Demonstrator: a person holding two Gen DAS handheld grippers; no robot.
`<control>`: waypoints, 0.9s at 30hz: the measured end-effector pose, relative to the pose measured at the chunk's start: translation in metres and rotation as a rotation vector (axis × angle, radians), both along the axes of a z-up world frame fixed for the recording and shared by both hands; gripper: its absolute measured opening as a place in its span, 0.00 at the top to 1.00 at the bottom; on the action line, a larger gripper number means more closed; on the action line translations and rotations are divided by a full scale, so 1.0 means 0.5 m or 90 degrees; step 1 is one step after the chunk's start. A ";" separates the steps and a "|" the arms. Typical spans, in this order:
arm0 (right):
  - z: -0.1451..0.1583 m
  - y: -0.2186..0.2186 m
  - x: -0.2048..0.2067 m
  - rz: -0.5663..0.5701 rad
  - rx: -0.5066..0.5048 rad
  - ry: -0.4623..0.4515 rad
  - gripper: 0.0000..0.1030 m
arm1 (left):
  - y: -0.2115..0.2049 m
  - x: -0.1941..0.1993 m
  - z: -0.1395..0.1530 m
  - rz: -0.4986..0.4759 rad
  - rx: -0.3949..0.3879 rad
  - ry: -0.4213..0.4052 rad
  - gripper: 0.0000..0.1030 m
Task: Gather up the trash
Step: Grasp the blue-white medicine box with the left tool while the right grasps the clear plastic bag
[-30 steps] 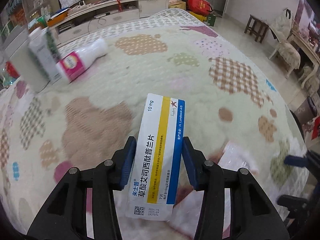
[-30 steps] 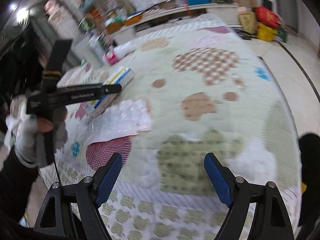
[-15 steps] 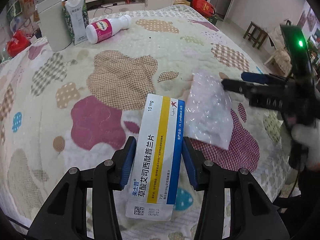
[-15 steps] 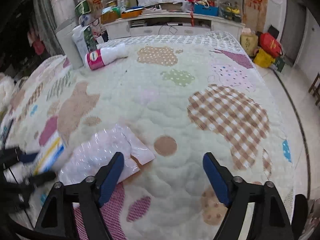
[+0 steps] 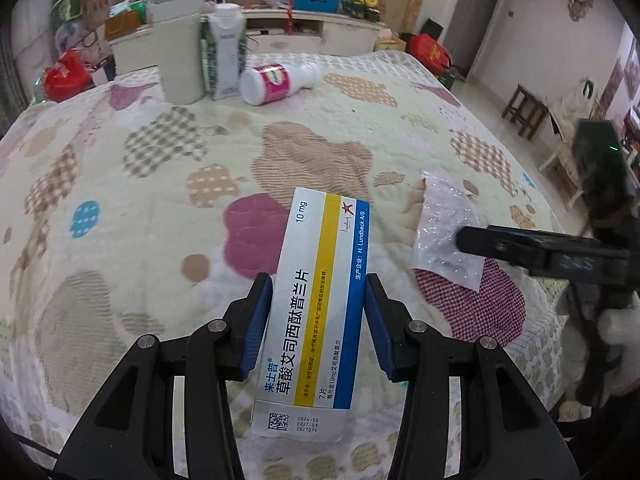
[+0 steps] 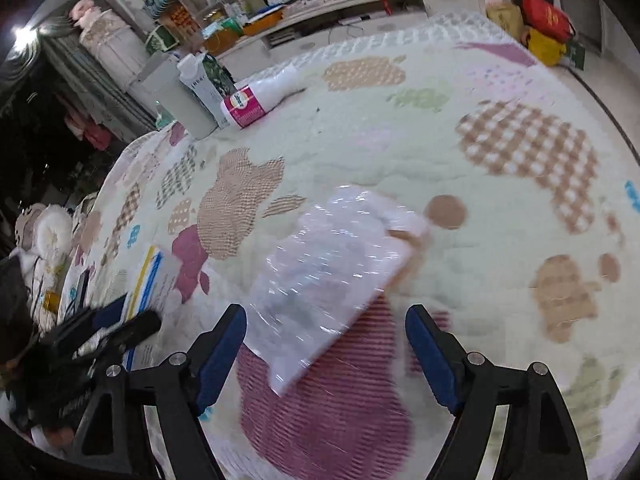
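Blue-padded left tongs (image 5: 318, 320) clamp medicine box (image 5: 320, 300) | right tongs (image 6: 326, 354) just opening, apart over plastic bag (image 6: 336, 276)

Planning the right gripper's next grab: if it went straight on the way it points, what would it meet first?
Probably the clear crinkly plastic bag lying on the patchwork quilt, just ahead of the open right gripper; depth is uncertain.

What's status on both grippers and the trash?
Left gripper shut on medicine box. Right gripper open, just widened, over plastic bag. Nothing blocking.
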State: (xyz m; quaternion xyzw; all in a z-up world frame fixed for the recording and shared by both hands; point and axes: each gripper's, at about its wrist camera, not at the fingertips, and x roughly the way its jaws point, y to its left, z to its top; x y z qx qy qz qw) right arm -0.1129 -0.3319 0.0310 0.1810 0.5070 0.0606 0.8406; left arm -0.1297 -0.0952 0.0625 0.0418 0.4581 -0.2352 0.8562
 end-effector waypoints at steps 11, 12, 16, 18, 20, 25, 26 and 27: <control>-0.013 0.108 0.086 0.014 -0.175 -0.015 0.10 | 0.051 -0.006 0.008 0.025 -0.038 -0.005 0.57; -0.015 0.108 0.083 0.025 -0.186 -0.021 0.13 | 0.051 -0.007 0.008 0.025 -0.039 -0.006 0.57; -0.009 0.093 0.059 0.064 -0.209 -0.051 0.59 | 0.035 -0.010 0.010 0.018 -0.044 -0.007 0.57; 0.002 0.067 0.039 0.075 -0.187 -0.063 0.74 | 0.023 -0.014 0.012 0.012 -0.048 -0.008 0.57; 0.007 0.047 0.020 0.077 -0.179 -0.069 0.76 | 0.009 -0.017 0.014 0.005 -0.050 -0.009 0.57; 0.028 -0.003 -0.042 0.085 -0.104 -0.086 0.80 | -0.033 -0.028 0.016 -0.016 -0.055 -0.006 0.57; 0.033 -0.010 -0.055 0.085 -0.096 -0.090 0.81 | -0.042 -0.030 0.017 -0.020 -0.055 -0.006 0.57; 0.038 -0.018 -0.068 0.085 -0.089 -0.096 0.82 | -0.049 -0.033 0.018 -0.024 -0.056 -0.006 0.57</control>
